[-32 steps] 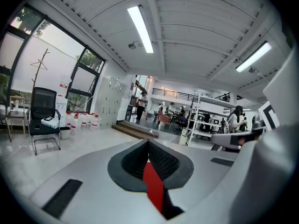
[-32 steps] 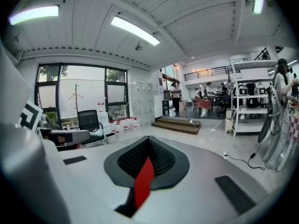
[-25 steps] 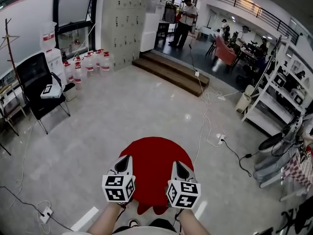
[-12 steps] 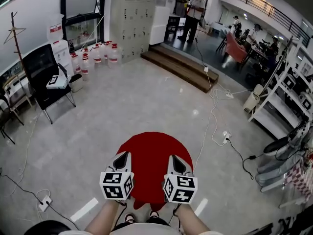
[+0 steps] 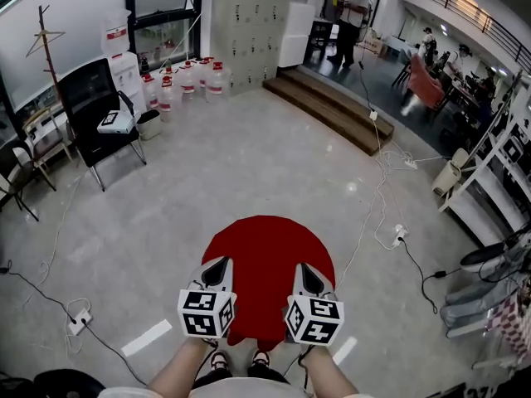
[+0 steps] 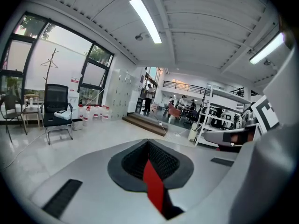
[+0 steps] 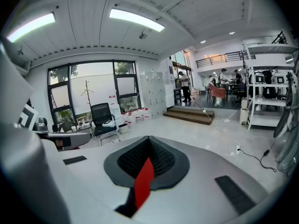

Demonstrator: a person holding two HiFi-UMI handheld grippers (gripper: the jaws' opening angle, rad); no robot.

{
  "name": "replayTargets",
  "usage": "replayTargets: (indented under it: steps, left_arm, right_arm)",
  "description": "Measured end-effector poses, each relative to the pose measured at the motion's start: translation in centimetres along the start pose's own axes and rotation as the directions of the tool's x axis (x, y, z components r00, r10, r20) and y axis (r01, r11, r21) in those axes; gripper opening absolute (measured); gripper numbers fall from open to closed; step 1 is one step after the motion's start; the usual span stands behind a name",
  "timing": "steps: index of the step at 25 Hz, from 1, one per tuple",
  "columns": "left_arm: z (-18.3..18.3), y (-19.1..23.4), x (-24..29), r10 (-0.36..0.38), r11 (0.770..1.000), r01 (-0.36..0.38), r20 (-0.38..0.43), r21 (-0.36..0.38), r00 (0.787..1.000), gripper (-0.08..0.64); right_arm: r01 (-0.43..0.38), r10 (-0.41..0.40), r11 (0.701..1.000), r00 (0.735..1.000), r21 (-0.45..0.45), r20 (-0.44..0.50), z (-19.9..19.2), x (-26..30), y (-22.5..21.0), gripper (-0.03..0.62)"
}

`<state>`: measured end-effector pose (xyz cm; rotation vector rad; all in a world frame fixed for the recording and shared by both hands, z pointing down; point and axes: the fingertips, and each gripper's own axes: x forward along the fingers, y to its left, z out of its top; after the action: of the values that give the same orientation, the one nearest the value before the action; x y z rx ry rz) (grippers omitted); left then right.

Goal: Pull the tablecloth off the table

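My left gripper (image 6: 148, 144): jaws clamped on red tablecloth (image 6: 153, 192) | black chair (image 6: 57, 107) far ahead-left | my right gripper (image 6: 219, 136) close right.

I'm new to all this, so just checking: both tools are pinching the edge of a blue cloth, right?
Not quite: the cloth is red, not blue, as the head view shows. The left tool and the right tool are indeed both pinching its edge.

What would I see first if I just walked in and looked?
The big round red tablecloth jumps out, low in the middle of the head view against the pale grey floor. The left gripper and right gripper are each shut on its near edge. Far left, a black chair stands near water bottles.
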<state>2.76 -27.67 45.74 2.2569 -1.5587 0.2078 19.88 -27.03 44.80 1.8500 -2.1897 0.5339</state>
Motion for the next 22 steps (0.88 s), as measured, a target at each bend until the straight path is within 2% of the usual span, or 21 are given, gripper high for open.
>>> replayTargets:
  steps: [12,22]
  left_arm:
    - [-3.9,3.0,-2.8,0.142,0.988,-0.146,-0.07,-0.045,0.987,0.017]
    - [-8.4,5.6,-5.4,0.246,0.956,-0.263,-0.132,-0.128,0.96,0.017]
  right_arm:
    - [-0.119,0.118,0.993,0.988,0.004,-0.099,-3.9,2.3,3.1,0.025]
    - [-0.228,0.217,0.974,0.951,-0.023,-0.219,-8.6,3.8,6.7,0.025]
